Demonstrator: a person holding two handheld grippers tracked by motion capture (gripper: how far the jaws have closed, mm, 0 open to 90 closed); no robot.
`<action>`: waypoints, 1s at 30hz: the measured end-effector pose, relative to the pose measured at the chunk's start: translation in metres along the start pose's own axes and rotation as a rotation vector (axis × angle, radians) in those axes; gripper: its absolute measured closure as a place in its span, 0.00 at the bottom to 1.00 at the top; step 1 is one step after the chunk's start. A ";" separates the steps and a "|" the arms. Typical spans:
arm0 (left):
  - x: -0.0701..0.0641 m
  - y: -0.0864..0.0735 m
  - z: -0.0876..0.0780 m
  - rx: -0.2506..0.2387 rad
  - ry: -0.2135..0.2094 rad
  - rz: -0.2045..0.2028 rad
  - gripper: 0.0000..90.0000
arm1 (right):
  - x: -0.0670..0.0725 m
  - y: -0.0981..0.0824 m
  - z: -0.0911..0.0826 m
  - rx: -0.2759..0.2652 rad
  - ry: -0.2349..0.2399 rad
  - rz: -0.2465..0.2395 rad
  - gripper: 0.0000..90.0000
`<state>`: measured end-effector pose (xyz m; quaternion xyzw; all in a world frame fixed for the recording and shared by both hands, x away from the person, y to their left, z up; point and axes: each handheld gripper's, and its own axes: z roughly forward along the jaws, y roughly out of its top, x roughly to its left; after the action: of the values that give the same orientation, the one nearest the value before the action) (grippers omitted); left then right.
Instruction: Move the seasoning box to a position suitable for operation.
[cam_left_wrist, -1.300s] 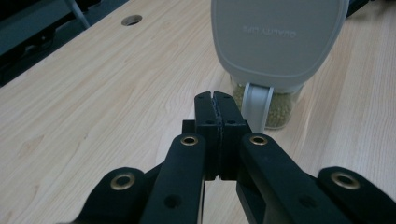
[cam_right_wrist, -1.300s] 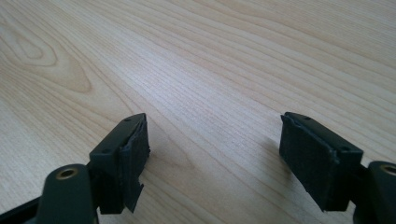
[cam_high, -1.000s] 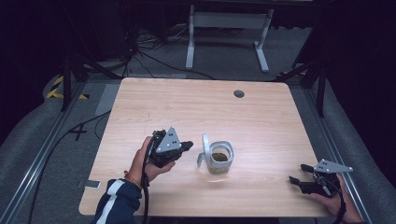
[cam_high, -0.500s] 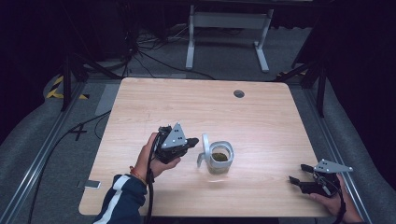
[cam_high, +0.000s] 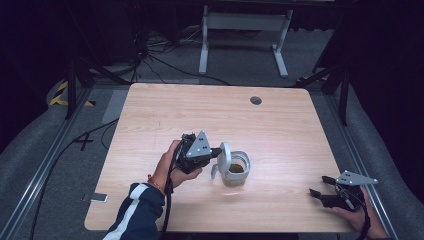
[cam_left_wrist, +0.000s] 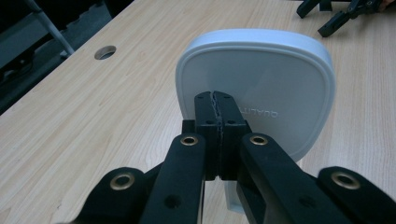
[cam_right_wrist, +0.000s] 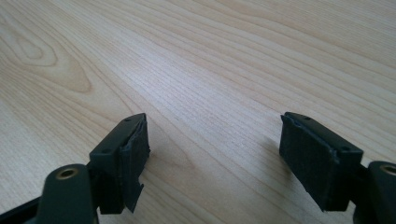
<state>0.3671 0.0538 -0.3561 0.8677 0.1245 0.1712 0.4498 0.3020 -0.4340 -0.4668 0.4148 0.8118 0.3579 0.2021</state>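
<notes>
At the near edge of the wooden table (cam_high: 280, 125), toward its right corner, the right gripper (cam_high: 320, 190) is held low in a hand (cam_high: 362, 220) that enters from the bottom, its jaws spread wide apart and pointed leftward over bare wood; in the right gripper view the two black pads (cam_right_wrist: 133, 149) are seen well separated with nothing between them, just above the tabletop. Farther in and to the left, a forearm in a dark sleeve with white stripes (cam_high: 135, 215) is angled up and rightward, and the left hand (cam_high: 172, 167) is wrapped around the left gripper (cam_high: 218, 151), whose grey three-cornered plate (cam_high: 199, 146) faces up. Its jaws are pressed together and pointed at the white lid (cam_left_wrist: 261, 88), which stands nearly upright on edge; in the left gripper view the closed tips are seen against the lid's lower face, though whether its rim is pinched cannot be told. Just beyond the lid, touching it, a clear container (cam_high: 235, 170) with something brownish inside sits near the table's middle. Farther back, a round grommet hole (cam_high: 256, 100) is set in the tabletop. Behind the table, cables (cam_high: 150, 55) and a white metal stand (cam_high: 242, 35) are seen on the dark floor.
</notes>
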 end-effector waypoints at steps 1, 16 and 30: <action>-0.001 0.001 0.001 -0.001 -0.005 -0.009 1.00 | 0.000 0.000 0.000 0.000 0.000 0.000 0.27; -0.003 0.007 0.014 0.017 -0.021 0.014 1.00 | 0.000 0.000 0.000 0.000 0.000 0.000 0.27; 0.009 -0.013 -0.014 0.041 0.039 0.011 0.97 | 0.000 0.000 0.000 0.000 0.000 0.000 0.27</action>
<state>0.3687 0.0747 -0.3576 0.8739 0.1321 0.1879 0.4285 0.3027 -0.4339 -0.4669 0.4146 0.8120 0.3578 0.2019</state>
